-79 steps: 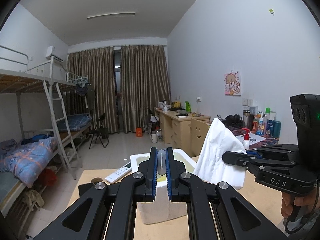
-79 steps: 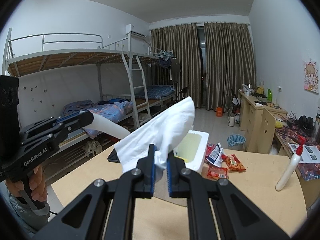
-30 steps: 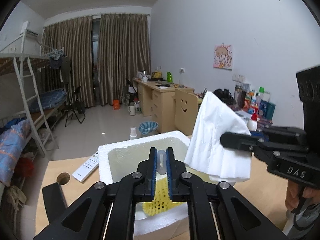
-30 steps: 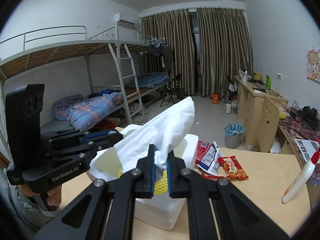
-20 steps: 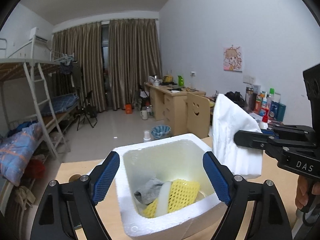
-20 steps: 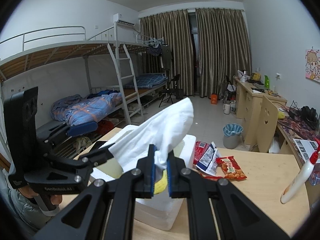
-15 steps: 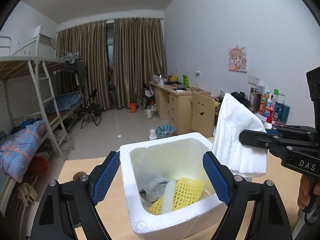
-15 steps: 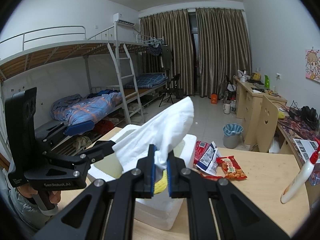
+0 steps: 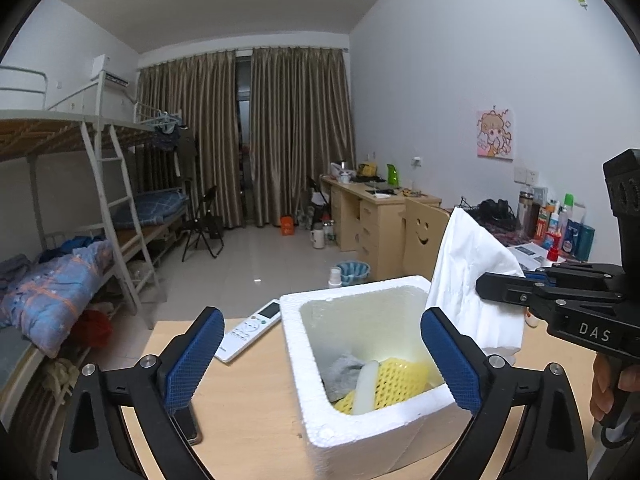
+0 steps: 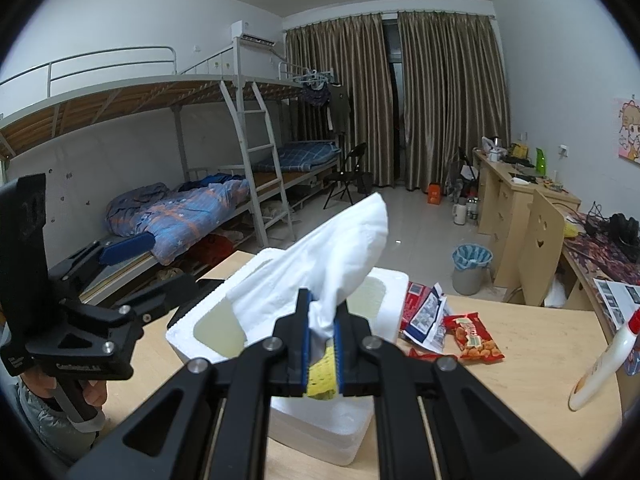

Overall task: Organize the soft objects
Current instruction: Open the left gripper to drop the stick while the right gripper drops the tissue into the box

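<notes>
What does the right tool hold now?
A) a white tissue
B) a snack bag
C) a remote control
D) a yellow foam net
A: the right tool is shut on the white tissue, which it holds above the foam box.

Foam box (image 9: 362, 432) sits on the table (image 9: 248, 412), between the spread fingers of the left gripper (image 9: 324, 364). Inside the box: a net sleeve (image 9: 400, 376), a foam tube (image 9: 366, 386) lying against it, a cloth (image 9: 344, 368) to their left. Remote control (image 9: 250, 330) lies on the table left of the box. Right gripper (image 10: 322, 344) holds a tissue (image 10: 320, 264) above the box's right rim. Snack packets (image 10: 448, 322) lie on the table right of the box; a bottle (image 10: 604, 364) further right. Bunk bed (image 10: 180, 184) stands behind, to the left.
</notes>
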`<state>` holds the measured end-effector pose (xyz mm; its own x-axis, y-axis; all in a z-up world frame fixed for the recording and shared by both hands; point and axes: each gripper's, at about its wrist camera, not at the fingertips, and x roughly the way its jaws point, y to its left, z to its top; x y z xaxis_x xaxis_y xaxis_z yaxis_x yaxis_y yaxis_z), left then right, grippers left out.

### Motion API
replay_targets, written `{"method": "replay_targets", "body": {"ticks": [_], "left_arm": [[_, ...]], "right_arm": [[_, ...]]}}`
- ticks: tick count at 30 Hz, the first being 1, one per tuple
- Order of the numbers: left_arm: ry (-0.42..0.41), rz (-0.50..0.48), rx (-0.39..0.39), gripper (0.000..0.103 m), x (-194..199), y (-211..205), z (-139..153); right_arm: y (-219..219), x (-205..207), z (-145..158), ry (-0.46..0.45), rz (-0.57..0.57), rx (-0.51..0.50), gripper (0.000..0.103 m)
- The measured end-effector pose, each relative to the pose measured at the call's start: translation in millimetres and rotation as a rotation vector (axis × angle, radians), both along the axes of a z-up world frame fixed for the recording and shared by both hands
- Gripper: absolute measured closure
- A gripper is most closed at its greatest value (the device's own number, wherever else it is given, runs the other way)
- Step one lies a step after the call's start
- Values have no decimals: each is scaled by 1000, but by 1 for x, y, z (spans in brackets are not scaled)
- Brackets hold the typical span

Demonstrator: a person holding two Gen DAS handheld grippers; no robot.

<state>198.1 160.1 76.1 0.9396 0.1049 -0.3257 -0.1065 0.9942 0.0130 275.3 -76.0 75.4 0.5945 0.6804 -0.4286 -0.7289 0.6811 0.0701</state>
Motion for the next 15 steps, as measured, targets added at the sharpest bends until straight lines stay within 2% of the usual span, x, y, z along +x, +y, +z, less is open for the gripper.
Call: {"method": "replay_targets", "body": {"ticks": [15], "left_arm": [[-13,49,-8,0,-17,21,-1]], "right_arm": [[25,15,-6,31,27,-31,91]]}}
